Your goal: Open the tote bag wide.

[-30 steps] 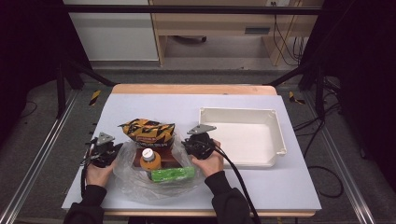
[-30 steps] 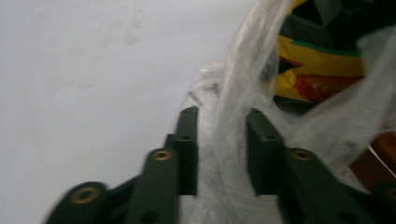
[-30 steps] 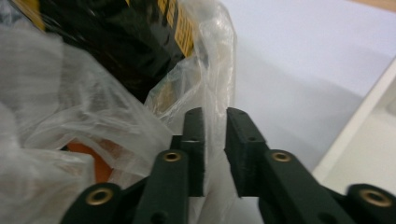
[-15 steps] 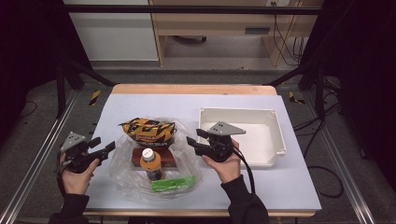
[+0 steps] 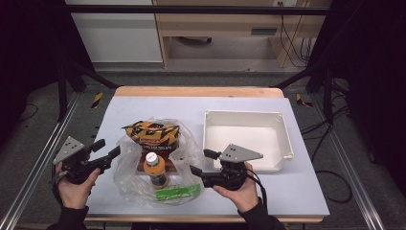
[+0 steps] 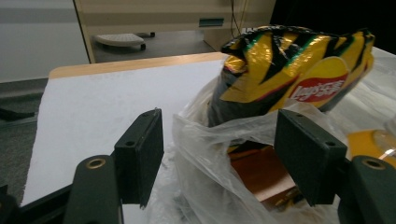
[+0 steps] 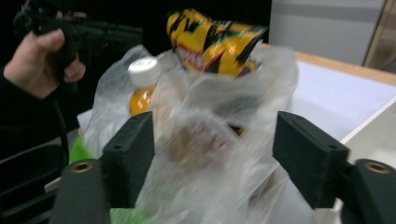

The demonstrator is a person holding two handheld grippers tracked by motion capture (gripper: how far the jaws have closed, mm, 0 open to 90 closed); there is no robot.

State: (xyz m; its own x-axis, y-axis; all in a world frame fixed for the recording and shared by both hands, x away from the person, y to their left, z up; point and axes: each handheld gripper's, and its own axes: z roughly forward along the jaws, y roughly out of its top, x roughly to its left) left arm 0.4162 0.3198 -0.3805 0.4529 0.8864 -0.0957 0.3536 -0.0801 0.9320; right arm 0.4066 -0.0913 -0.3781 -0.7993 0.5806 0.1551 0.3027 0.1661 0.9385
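Observation:
A clear plastic bag [image 5: 129, 165] lies open on the white table, holding a yellow-black chips bag [image 5: 152, 134], an orange juice bottle [image 5: 155, 168], a brown box [image 5: 174, 162] and a green packet [image 5: 178, 192]. My left gripper [image 5: 107, 148] hovers just left of the bag, open and off the plastic. My right gripper [image 5: 200, 162] hovers just right of it; its jaws have just been opening and grip nothing. The left gripper view looks past open jaws at the bag's film [image 6: 205, 140] and the chips bag [image 6: 289, 70]. In the right gripper view, the bottle [image 7: 142, 88] and chips bag [image 7: 215, 42] stand beyond the open jaws.
A white empty tray [image 5: 282, 139] sits at the right of the table, just behind my right hand. The table's wooden far edge [image 5: 196, 91] runs across the back. A metal frame rail [image 5: 38, 163] runs along the left side.
Both grippers have let go of the bag's edges and pulled away, the left one leftward, the right one rightward. Both have risen. The bag has sagged open around its contents.

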